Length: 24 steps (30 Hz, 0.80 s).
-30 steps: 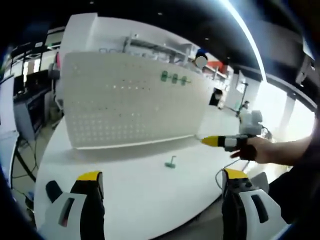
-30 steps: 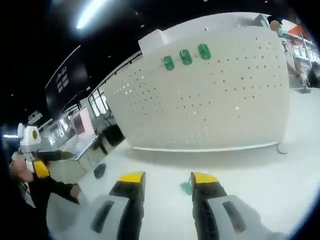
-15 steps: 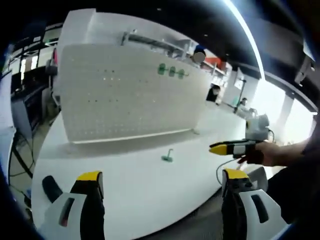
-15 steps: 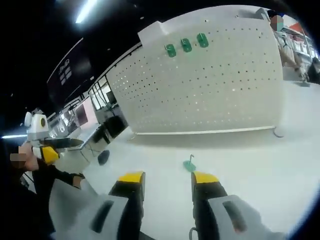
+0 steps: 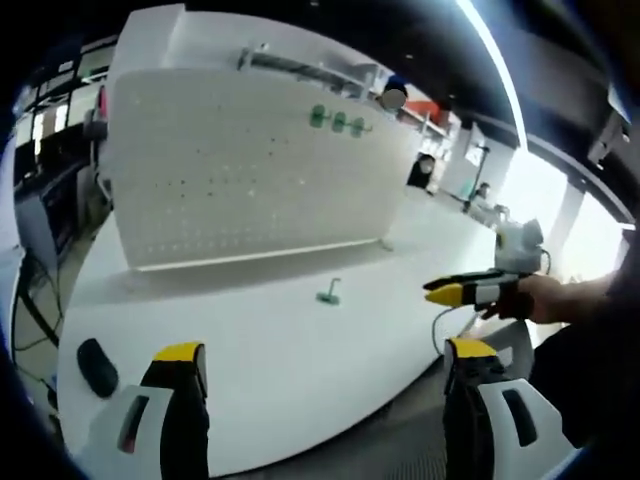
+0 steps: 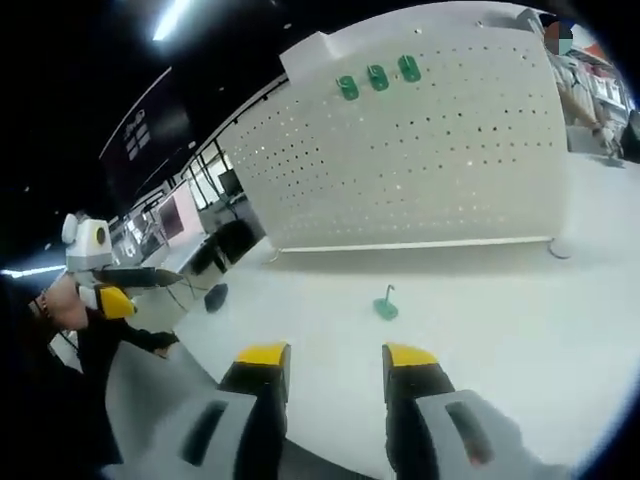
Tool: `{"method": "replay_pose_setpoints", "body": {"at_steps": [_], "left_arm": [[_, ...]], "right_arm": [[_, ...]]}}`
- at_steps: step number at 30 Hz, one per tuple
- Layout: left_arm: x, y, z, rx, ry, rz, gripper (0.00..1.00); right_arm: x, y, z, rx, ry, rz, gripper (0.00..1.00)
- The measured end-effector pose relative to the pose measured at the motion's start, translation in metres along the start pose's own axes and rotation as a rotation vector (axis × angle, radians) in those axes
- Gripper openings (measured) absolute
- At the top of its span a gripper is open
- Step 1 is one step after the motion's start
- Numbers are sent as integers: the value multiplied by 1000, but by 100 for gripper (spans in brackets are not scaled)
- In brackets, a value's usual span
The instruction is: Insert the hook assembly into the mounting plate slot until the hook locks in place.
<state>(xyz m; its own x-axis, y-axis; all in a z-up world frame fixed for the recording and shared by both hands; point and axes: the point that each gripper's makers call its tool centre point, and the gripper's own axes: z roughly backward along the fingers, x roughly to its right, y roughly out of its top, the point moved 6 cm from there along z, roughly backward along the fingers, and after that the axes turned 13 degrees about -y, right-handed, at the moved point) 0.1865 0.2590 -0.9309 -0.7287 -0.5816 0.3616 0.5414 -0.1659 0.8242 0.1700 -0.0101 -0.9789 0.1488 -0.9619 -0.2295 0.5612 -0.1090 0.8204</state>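
Observation:
A white perforated mounting plate (image 5: 250,170) stands upright at the back of the white table (image 5: 280,380); three green hooks (image 5: 337,121) hang near its top. A loose green hook assembly (image 5: 327,293) lies on the table in front of the plate, untouched. My left gripper (image 5: 325,350) is wide open at the table's near edge, well short of the hook. My right gripper (image 5: 470,293) comes in from the right, held in a hand. In the right gripper view the same plate (image 6: 420,160), hung hooks (image 6: 378,78) and loose hook (image 6: 385,305) appear, with my right gripper (image 6: 337,355) open and holding nothing.
A small black object (image 5: 97,366) lies on the table's left end, also seen as a black object (image 6: 216,296) in the right gripper view. My left gripper (image 6: 110,290) is at the far left there, held by a person. The table edge curves just ahead of both grippers.
Both views have drawn back from the plate and table, so the loose hook looks smaller and farther off. The hook itself has not moved.

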Motion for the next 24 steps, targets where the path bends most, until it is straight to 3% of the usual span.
{"method": "replay_pose_setpoints", "body": {"at_steps": [8,13,24], "left_arm": [[-3,-8,0,-9,13,38,100],[-8,-9,2,-9,23,51,100],[-18,-9,-6,-16,16,92,98]], "right_arm": [[-3,-1,-2,-24,24,16,34],[4,2,-14,-30,18,7,33],[6,3,-66,-57,9,24,32]]}}
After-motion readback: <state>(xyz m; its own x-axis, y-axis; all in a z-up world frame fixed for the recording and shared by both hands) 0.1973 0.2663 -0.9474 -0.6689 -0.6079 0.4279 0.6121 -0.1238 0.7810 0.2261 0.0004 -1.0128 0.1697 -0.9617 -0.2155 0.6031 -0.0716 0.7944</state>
